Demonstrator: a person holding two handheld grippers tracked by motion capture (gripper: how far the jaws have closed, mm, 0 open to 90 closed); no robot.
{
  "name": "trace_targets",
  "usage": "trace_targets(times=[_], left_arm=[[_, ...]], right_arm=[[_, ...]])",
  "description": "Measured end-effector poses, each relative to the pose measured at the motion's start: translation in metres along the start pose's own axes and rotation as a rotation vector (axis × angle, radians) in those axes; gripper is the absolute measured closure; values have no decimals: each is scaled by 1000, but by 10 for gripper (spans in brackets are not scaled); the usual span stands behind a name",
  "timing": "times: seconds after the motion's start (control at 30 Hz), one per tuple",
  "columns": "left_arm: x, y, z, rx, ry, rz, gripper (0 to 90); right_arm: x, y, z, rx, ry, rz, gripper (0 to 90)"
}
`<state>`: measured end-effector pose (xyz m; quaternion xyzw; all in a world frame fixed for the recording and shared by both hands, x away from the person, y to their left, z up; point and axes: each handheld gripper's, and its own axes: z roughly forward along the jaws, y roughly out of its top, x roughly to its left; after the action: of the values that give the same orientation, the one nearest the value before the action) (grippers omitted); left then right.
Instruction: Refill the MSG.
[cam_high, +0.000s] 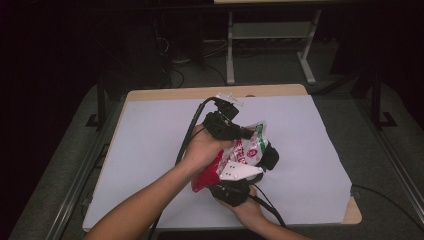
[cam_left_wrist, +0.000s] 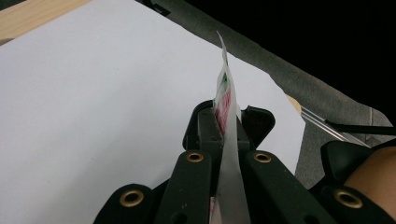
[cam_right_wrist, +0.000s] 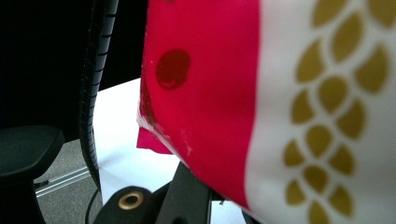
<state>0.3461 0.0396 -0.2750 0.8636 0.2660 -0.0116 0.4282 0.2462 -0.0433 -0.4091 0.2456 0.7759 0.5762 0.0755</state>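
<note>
Clamping the left gripper (cam_left_wrist: 227, 122) tight on a packet (cam_left_wrist: 223, 86), with the thin edge of the packet standing between the two black jaws and rising above them in the middle of the left gripper view. Pinching there a part printed in red and green on white.

Closing the right gripper (cam_high: 266, 151) on the same packet from the lower side, near the centre of the high view, with its grey three-cornered plate lying over the red part. Pressing so near that, in the right gripper view, the red plastic and a white band with golden scale marks are covering the centre and right of the frame, and one black jaw is showing under them at the bottom.

Holding the packet up above the white sheet (cam_high: 150, 150) and not resting on it, between both grippers, slightly right of the middle of the high view. Keeping it crumpled and bent, the white and green end pointing to the upper right, the red end to the lower left. Not being able to tell whether the packet is open or sealed, nor what is inside it.

Gripping with the left hand (cam_high: 204, 148) from the lower left and with the right hand (cam_high: 248, 210) from the bottom edge. Covering nearly the whole wooden table (cam_high: 270, 90) with the sheet, and showing grey floor (cam_high: 380, 165) at the right.
</note>
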Motion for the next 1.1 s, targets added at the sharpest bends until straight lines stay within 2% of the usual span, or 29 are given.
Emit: trace_targets(times=[0.4,1.1], left_arm=[[0,0,0,2,7,-8,900],[-5,1,3,6,16,6,900]], right_arm=[[1,0,1,-2,3,0,900],[2,-1,1,-13,4,3,900]])
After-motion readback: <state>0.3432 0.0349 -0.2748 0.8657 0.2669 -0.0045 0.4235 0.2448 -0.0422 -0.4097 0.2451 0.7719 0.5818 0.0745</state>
